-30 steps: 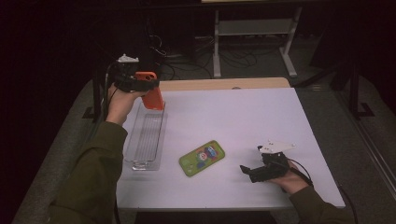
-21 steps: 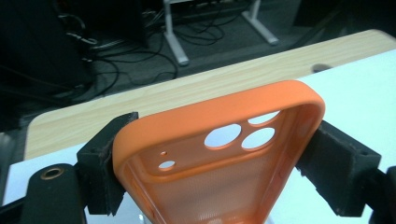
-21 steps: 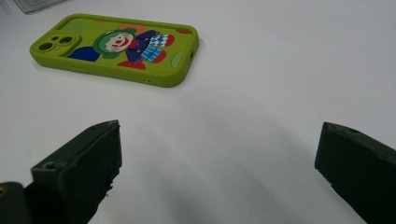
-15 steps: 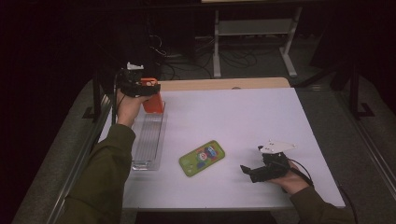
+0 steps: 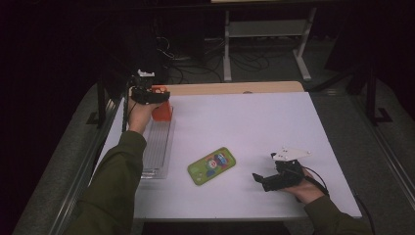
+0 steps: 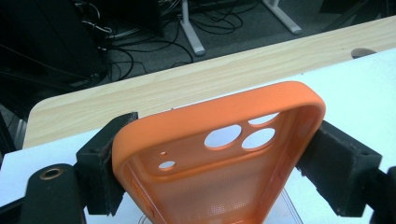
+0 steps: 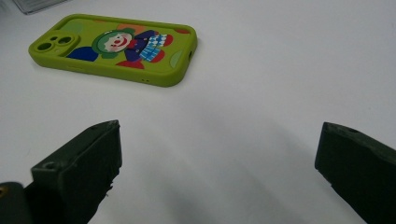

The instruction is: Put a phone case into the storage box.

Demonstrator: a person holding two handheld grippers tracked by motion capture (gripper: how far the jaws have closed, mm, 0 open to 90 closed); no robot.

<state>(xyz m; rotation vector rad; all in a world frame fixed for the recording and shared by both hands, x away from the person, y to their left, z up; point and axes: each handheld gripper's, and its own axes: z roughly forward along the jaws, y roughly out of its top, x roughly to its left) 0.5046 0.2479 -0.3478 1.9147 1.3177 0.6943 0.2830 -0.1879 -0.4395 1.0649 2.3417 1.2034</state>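
Lowered toward the clear tray (image 5: 157, 147) at the table's far left corner since the earlier frame, the left gripper (image 5: 155, 96) is clamping the orange phone case (image 6: 219, 163) by its edges alone, risking a slip or a snag on the tray rim, while the right gripper (image 5: 268, 179) is idling wide open and empty near the green phone case (image 5: 211, 165).

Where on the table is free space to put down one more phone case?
Free: the white table top from the clear tray to the right edge, beyond the green phone case. Crowded: the tray's far end, where the left claw holds the orange case.
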